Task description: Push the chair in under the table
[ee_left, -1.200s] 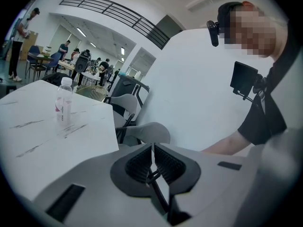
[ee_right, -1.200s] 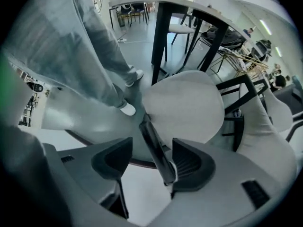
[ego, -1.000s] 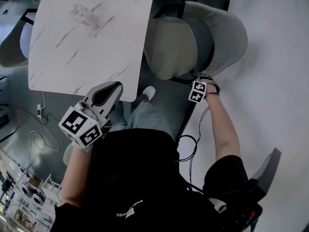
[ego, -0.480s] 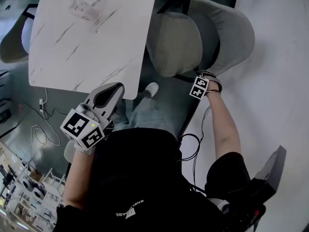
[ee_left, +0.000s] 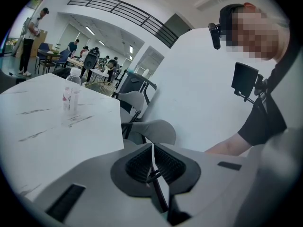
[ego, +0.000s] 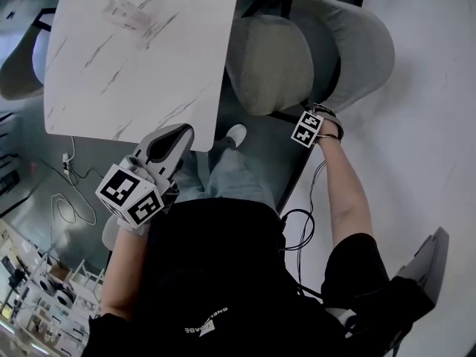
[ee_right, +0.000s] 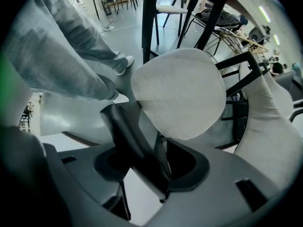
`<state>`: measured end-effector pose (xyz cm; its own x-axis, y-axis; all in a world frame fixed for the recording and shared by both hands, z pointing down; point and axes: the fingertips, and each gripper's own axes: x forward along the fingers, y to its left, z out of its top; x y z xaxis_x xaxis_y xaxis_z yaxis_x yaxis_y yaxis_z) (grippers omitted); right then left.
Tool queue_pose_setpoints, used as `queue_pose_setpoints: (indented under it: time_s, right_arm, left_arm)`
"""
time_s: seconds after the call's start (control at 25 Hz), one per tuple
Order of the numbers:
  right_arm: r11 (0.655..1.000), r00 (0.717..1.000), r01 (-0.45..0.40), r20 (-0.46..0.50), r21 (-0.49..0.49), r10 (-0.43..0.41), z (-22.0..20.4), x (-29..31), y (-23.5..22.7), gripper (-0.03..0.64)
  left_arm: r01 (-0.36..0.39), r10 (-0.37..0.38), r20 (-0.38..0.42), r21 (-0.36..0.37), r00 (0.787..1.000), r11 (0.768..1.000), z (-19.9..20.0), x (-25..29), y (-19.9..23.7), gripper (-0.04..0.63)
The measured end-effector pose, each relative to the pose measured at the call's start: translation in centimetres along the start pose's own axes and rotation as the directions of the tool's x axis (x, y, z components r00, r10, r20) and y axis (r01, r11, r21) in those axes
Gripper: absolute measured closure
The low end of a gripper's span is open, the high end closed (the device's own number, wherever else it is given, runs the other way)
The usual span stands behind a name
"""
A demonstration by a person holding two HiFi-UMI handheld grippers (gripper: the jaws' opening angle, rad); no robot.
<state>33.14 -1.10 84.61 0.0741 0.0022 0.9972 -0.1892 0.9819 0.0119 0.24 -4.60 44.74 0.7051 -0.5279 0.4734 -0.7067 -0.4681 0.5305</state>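
A grey shell chair with a pale seat cushion (ego: 271, 65) stands at the right side of the white marble-look table (ego: 141, 58), partly under its edge. My right gripper (ego: 315, 116) points straight down at the near end of the chair's shell. In the right gripper view the dark rim of the shell (ee_right: 125, 131) runs between the jaws of that gripper (ee_right: 151, 167), which are opening slightly while still on it. The cushion (ee_right: 182, 93) lies just beyond. My left gripper (ego: 167, 143) hovers shut and empty by the table's near corner, pads together (ee_left: 152, 162).
A clear water bottle (ee_left: 70, 96) stands on the table (ee_left: 52, 126). Black table legs (ee_right: 149, 18) rise beside the seat. The person's leg and white shoe (ego: 234, 136) are between table and chair. Another chair (ego: 18, 65) sits at the left, cables (ego: 67, 207) on the floor.
My right gripper has settled slightly lower onto the chair's rim. The left gripper has stayed where it was, still shut.
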Motion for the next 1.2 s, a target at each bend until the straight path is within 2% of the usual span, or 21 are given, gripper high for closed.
queue_pose_setpoints:
  time_s: [0.6, 0.88, 1.2]
  right_arm:
    - [0.992, 1.0, 0.006, 0.001, 0.126, -0.006, 1.1, -0.2, 0.0, 0.376]
    - [0.975, 1.0, 0.005, 0.022, 0.222, -0.011, 4.3, -0.5, 0.6, 0.37]
    - [0.948, 0.996, 0.027, 0.071, 0.316, -0.052, 10.9, -1.6, -0.7, 0.371]
  left_arm:
    - [-0.031, 0.032, 0.024, -0.031, 0.999, 0.999, 0.0, -1.1, 1.6, 0.595]
    - [-0.038, 0.04, 0.034, -0.044, 0.999, 0.998, 0.3, -1.3, 2.4, 0.595]
    - [-0.044, 0.046, 0.036, -0.047, 0.998, 0.998, 0.6, -1.5, 2.8, 0.595]
